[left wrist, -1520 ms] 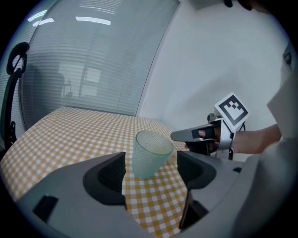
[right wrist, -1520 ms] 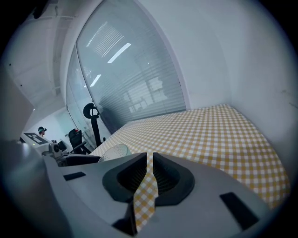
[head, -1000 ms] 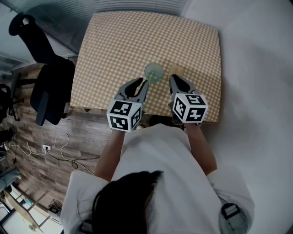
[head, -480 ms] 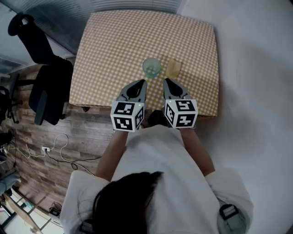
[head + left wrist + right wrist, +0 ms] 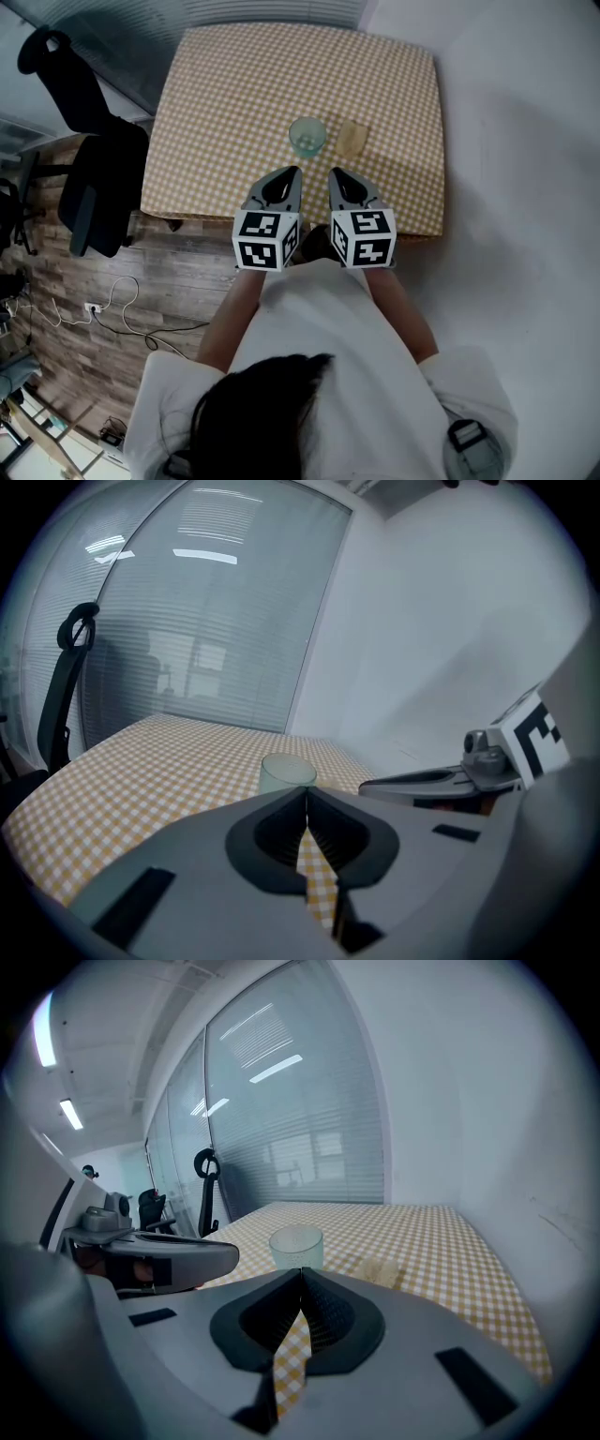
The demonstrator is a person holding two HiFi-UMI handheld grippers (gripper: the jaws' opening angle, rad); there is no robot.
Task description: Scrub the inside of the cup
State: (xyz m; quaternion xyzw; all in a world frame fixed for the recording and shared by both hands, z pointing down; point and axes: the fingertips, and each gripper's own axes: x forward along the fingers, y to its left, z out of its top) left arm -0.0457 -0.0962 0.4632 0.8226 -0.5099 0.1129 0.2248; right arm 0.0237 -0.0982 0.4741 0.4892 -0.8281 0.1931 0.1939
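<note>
Left gripper [image 5: 294, 172] and right gripper [image 5: 334, 174] both clenched on nothing, side by side at centre frame. Cup [image 5: 307, 136] upright just above them — tan pad [image 5: 351, 139] at its right, apart.

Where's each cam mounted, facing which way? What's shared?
Head view: on the person's head, facing steeply down at the checked table; hair, shirt, both arms, left tool, right tool show.
Left gripper view: on the left tool, along its shut jaws toward the blinds; right tool at right.
Right gripper view: on the right tool, along its shut jaws; left tool at left.
Shared: the cup, in all three.
</note>
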